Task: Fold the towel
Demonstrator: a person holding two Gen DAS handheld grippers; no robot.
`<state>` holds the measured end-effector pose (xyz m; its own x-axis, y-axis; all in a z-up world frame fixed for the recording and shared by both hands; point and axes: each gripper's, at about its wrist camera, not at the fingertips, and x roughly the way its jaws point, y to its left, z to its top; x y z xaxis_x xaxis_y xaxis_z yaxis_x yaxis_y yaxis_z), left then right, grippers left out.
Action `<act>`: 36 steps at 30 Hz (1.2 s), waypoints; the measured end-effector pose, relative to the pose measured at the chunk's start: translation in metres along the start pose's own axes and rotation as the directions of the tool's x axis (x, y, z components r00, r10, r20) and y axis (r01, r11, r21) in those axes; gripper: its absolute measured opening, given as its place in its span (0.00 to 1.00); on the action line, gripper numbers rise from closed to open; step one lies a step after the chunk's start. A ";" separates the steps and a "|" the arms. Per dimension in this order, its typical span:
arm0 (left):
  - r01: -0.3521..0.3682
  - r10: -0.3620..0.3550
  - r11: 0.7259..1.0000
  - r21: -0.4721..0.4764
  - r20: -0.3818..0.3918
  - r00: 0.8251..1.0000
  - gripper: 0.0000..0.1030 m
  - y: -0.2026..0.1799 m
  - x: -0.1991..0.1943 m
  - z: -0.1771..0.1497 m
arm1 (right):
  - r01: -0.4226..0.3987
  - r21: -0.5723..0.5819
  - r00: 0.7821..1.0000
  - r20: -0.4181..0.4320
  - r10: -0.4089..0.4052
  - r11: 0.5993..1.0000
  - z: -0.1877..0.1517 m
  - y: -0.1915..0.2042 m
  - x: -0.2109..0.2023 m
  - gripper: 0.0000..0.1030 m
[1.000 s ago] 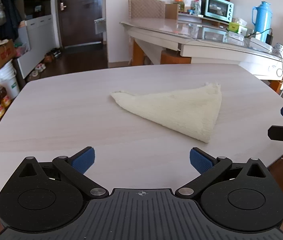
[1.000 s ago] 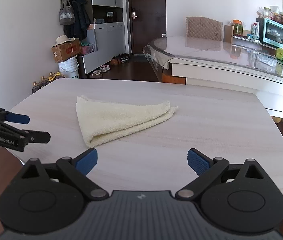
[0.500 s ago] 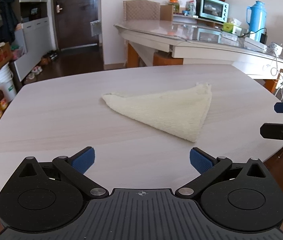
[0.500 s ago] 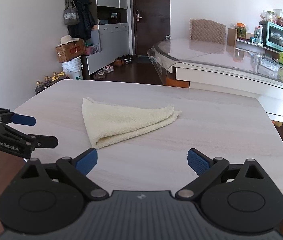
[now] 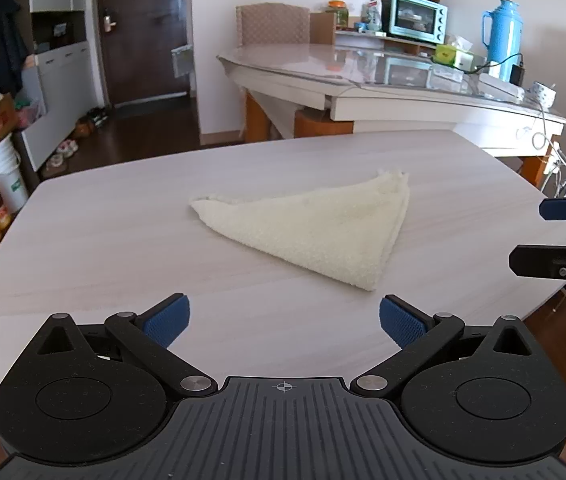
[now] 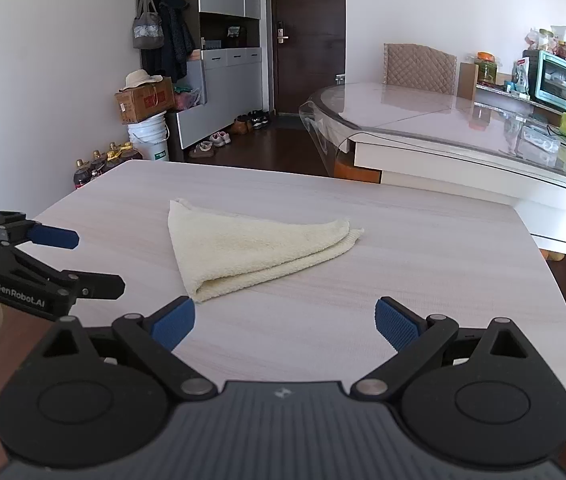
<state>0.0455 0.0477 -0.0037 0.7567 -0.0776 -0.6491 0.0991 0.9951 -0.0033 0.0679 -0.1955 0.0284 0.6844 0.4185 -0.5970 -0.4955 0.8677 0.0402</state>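
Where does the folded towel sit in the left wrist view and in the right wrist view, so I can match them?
Left wrist view: the towel lies mid-frame on the table, its nearest corner pointing toward the right.
Right wrist view: the towel lies left of centre, its nearest corner close to the right gripper's left fingertip.
Shared landmark: the turquoise toaster oven on the far counter.

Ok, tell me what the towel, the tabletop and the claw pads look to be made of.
Towel: likely cotton terry, cream, with a nubby looped pile. Tabletop: pale wood-grain surface, matte, possibly laminate. Left claw pads: blue, finely textured, probably rubber on black plastic arms.
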 end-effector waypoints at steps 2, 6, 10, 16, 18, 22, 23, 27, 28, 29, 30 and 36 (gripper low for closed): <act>-0.001 0.001 1.000 0.002 -0.001 1.000 1.00 -0.001 0.000 0.000 | -0.002 0.001 1.000 -0.001 0.002 1.000 -0.001 0.000 0.000 0.95; -0.004 0.004 1.000 0.006 -0.003 1.000 1.00 -0.002 0.001 0.000 | -0.002 0.008 1.000 0.002 0.002 1.000 0.000 -0.002 0.001 0.95; -0.002 0.002 1.000 0.011 -0.006 1.000 1.00 -0.003 0.003 0.001 | -0.002 0.015 1.000 0.001 0.002 1.000 -0.002 -0.003 0.003 0.95; 0.002 -0.002 1.000 0.009 -0.015 1.000 1.00 -0.003 0.009 0.000 | 0.002 0.030 1.000 -0.001 -0.002 1.000 -0.004 -0.007 0.004 0.95; 0.004 -0.004 1.000 0.007 -0.017 1.000 1.00 -0.003 0.011 -0.001 | 0.003 0.033 1.000 -0.005 -0.002 0.999 -0.005 -0.008 0.006 0.95; 0.009 -0.009 1.000 -0.009 -0.019 1.000 1.00 0.000 0.014 -0.002 | 0.002 0.035 1.000 -0.014 -0.002 0.999 -0.007 -0.008 0.009 0.95; 0.008 -0.008 1.000 -0.011 -0.019 1.000 1.00 0.001 0.015 -0.002 | 0.002 0.035 1.000 -0.015 -0.001 0.999 -0.007 -0.008 0.009 0.95; 0.005 -0.005 1.000 -0.006 -0.026 1.000 1.00 0.002 0.019 -0.004 | 0.003 0.038 1.000 -0.019 -0.003 0.999 -0.008 -0.008 0.013 0.95; 0.003 -0.003 1.000 -0.005 -0.028 1.000 1.00 0.003 0.020 -0.004 | 0.004 0.036 1.000 -0.020 -0.003 0.999 -0.008 -0.008 0.015 0.95; 0.002 -0.002 1.000 -0.004 -0.029 1.000 1.00 0.003 0.020 -0.005 | 0.005 0.032 1.000 -0.021 -0.004 0.999 -0.008 -0.007 0.017 0.95; 0.000 -0.001 1.000 -0.007 -0.028 1.000 1.00 0.006 0.022 -0.004 | 0.004 0.029 1.000 -0.022 -0.004 1.000 -0.007 -0.007 0.019 0.95; -0.008 0.007 1.000 -0.027 -0.025 1.000 1.00 0.023 0.028 0.001 | -0.007 0.015 1.000 -0.001 0.007 1.000 0.015 -0.015 0.045 0.88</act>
<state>0.0694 0.0689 -0.0213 0.7408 -0.0687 -0.6682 0.0759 0.9969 -0.0183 0.1141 -0.1857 0.0130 0.6806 0.4242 -0.5974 -0.4923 0.8686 0.0559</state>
